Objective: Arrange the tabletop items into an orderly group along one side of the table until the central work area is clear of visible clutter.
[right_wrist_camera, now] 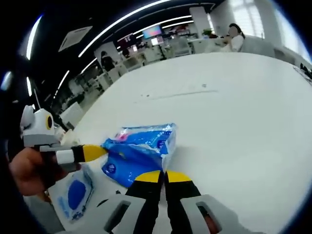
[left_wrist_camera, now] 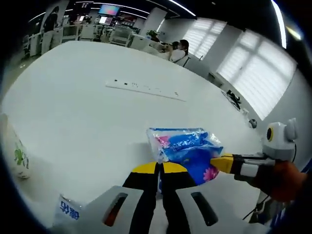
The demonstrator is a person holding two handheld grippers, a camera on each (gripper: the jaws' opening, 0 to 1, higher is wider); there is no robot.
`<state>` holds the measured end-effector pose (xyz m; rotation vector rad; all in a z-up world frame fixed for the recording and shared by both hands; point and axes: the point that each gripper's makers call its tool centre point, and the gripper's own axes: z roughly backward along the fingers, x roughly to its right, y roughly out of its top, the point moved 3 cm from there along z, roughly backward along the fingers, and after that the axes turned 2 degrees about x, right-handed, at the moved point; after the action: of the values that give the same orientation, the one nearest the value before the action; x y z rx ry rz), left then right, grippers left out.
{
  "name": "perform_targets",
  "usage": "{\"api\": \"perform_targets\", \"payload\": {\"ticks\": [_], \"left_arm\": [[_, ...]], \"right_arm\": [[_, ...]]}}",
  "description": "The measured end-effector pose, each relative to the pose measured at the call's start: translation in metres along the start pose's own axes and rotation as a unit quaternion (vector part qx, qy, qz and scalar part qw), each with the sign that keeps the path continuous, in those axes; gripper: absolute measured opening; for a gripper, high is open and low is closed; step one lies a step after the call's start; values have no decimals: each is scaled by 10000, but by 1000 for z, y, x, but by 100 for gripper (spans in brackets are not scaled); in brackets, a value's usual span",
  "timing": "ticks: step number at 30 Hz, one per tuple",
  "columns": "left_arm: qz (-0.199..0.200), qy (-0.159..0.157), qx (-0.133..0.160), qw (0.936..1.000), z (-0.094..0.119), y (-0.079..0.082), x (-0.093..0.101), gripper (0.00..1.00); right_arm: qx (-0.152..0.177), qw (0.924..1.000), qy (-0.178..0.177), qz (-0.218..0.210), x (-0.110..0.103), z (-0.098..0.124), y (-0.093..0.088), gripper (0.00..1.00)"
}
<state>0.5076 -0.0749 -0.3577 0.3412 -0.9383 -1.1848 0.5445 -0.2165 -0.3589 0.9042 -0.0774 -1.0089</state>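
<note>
blue tissue pack (left_wrist_camera: 187,151) lying on white table (left_wrist_camera: 73,112), just ahead of left gripper (left_wrist_camera: 159,168) tips and a bit to the right; same pack in right gripper view (right_wrist_camera: 139,148), just ahead-left of right gripper (right_wrist_camera: 163,176). print on wrapper too small to read; near end of pack hidden behind yellow tips in both views, so contact w/ either own gripper can't be confirmed.

left gripper: jaws together, yellow tips touching, nothing seen between them. seen again from right gripper view at left edge (right_wrist_camera: 95,152), held level, yellow tip pressed against pack's left end; hand (right_wrist_camera: 29,170) wrapped round its body, partly cut off by frame.

right gripper: jaws together too, tips meeting, nothing visibly clamped. seen in left gripper view entering from right (left_wrist_camera: 222,163), level w/ table, yellow tip against pack's right lower corner; gloved or orange-looking hand (left_wrist_camera: 285,180) behind it, blurred, cut off at edge.

further out: white pouch w/ green print (left_wrist_camera: 17,158) well left of left gripper, half cut off. small packet w/ blue label (left_wrist_camera: 68,210) low-left beside left gripper body, text not legible. flat white-blue pack (right_wrist_camera: 73,195) left of right gripper, under the other gripper, partly cut off. long white power strip (left_wrist_camera: 144,90) far ahead mid-table. people seated (left_wrist_camera: 178,48) at far end, office desks and screens beyond, blinds on right-side windows.
</note>
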Motion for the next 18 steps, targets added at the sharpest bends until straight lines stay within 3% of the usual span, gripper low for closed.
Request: {"api": "perform_targets", "payload": {"ticks": [4,13,18], "left_arm": [[7,32,-87,10000,-4,-4,-4,0],[26,7,-234,9997,-14,-14,-3,0],[144,-15,-268,9995,-18,-16,0,0]], "right_arm": [[-118,9999,27,59,8,-18,-3,0],[-260,9996,8,113,19,-16,-8,0],[-268,9996,-95,-89,25,-21,-9,0]]}}
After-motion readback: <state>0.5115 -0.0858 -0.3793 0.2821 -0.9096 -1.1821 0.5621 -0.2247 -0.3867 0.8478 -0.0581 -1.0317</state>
